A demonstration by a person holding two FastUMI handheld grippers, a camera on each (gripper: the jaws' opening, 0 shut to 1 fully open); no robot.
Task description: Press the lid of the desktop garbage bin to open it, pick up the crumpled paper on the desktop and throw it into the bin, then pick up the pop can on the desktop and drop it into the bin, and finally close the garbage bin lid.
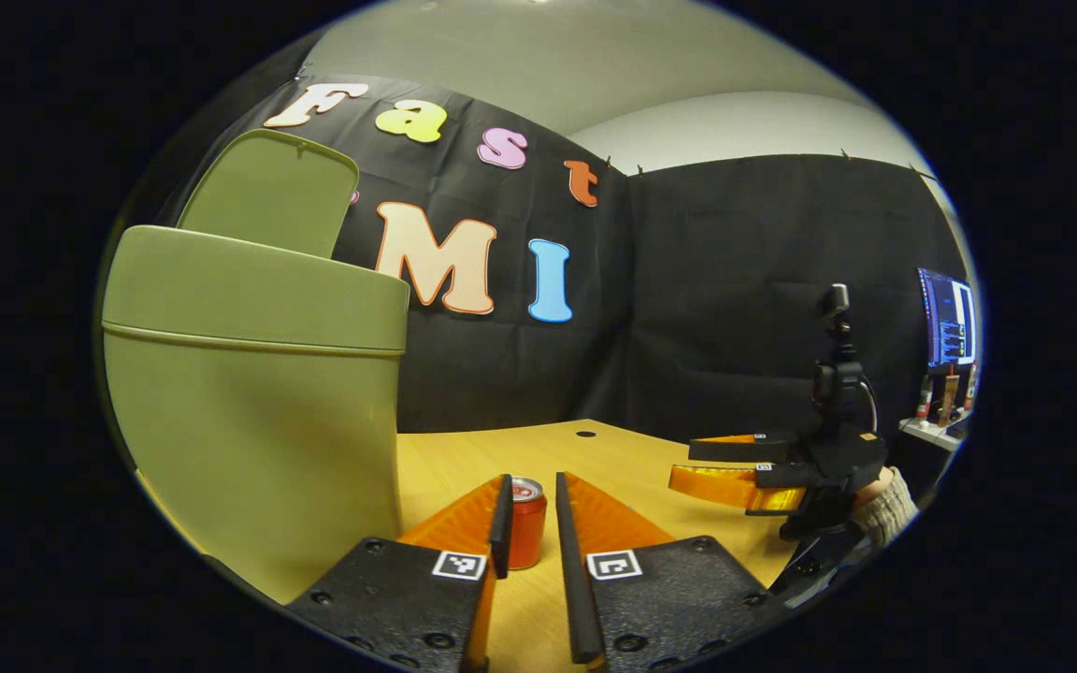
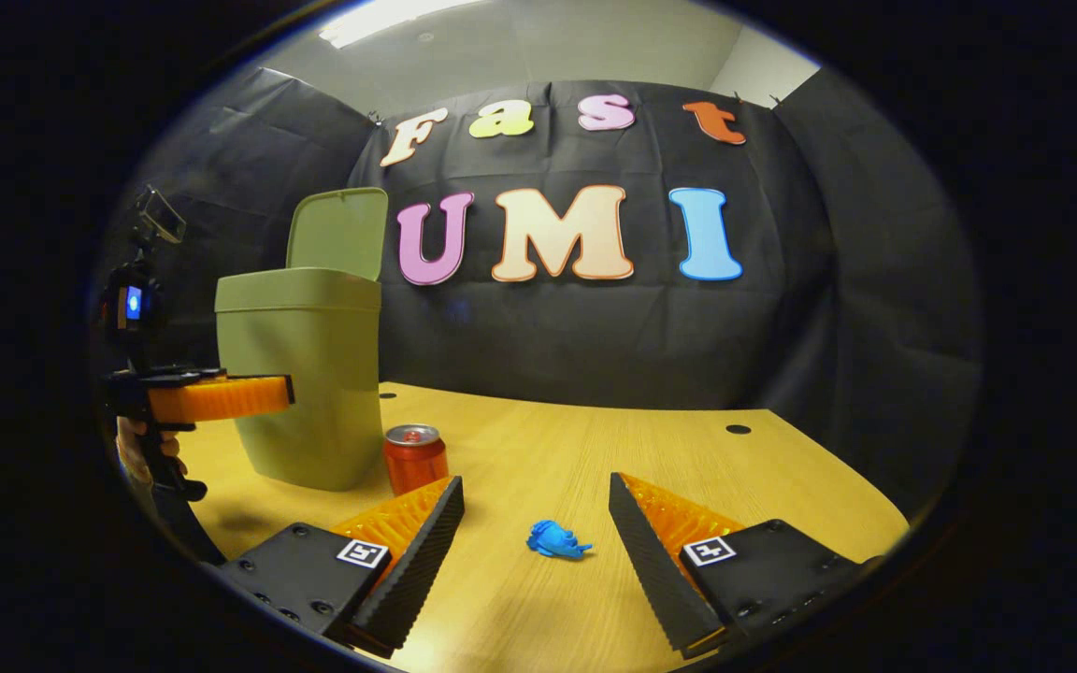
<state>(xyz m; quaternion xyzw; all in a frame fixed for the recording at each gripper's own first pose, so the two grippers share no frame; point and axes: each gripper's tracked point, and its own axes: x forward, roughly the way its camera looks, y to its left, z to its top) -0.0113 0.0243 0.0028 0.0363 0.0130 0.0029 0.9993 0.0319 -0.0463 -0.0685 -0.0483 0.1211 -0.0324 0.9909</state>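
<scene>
Lid (image 2: pixel 337 232) up on the bin (image 2: pixel 305 374), crumpled paper (image 2: pixel 557 539) on the near tabletop (image 2: pixel 782 467) between the wide-open, empty right gripper (image 2: pixel 538 523) fingers, so closing off-center could just flick that light wad away.

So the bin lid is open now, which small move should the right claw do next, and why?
Probably ease the right claw forward and down so its fingers come around the paper. The lid stands up and the bin is open, the paper lies on the desk between the open fingers, and paper goes in before the can.
</scene>
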